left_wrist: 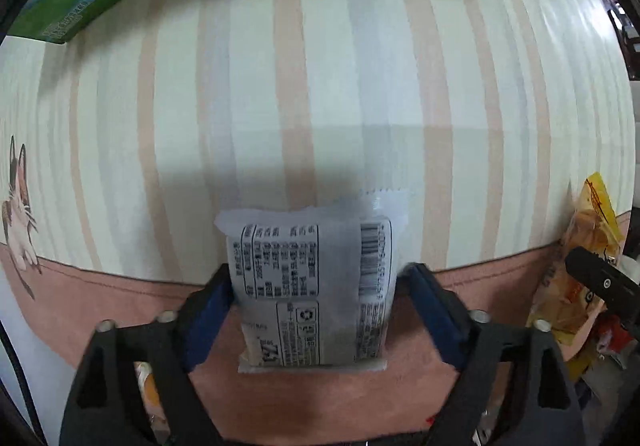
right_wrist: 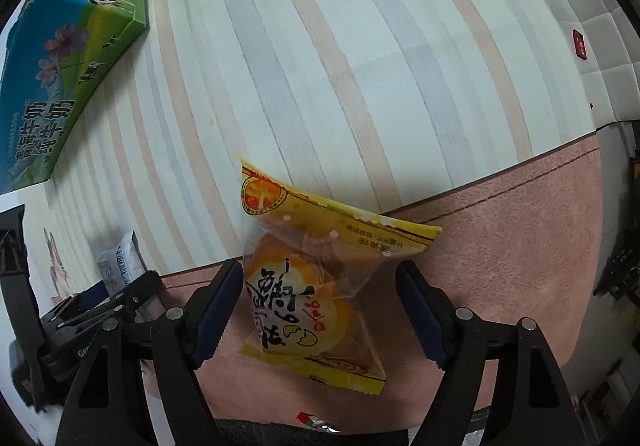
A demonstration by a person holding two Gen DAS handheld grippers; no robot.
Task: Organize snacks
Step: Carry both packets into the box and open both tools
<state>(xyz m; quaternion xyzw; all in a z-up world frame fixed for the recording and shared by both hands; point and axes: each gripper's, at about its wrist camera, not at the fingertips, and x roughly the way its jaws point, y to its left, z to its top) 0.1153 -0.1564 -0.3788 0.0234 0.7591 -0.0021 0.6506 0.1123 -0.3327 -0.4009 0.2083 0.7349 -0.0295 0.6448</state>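
My left gripper (left_wrist: 320, 282) points straight down at the table w/ its jaws spread; a white snack packet (left_wrist: 314, 288) w/ black print and a barcode lies between the blue pads (left_wrist: 216, 310), and there's a thin gap on the right side, so the pads aren't pressing it. On the left side I can't tell if pad and wrapper touch. That packet sits across the line where the striped tablecloth (left_wrist: 320, 66) meets its pink border (left_wrist: 120, 310), printed back side up. My right gripper (right_wrist: 320, 306) is also spread, jaws standing well off a yellow cake packet (right_wrist: 316, 286) that lies between them, mostly on the pink border w/ its top corner reaching onto the stripes; clear window shows a round yellow cake inside. Neither tong is pinching anything. In the right view the white packet shows at lower left, just beside the left tool's black frame. In the left view the yellow packet is at the far right edge. A green-and-blue milk carton box (right_wrist: 68, 58) w/ cows printed on it lies at the far left corner of the cloth, well apart from both packets. A cat picture (left_wrist: 18, 214) is printed on the cloth's left edge.
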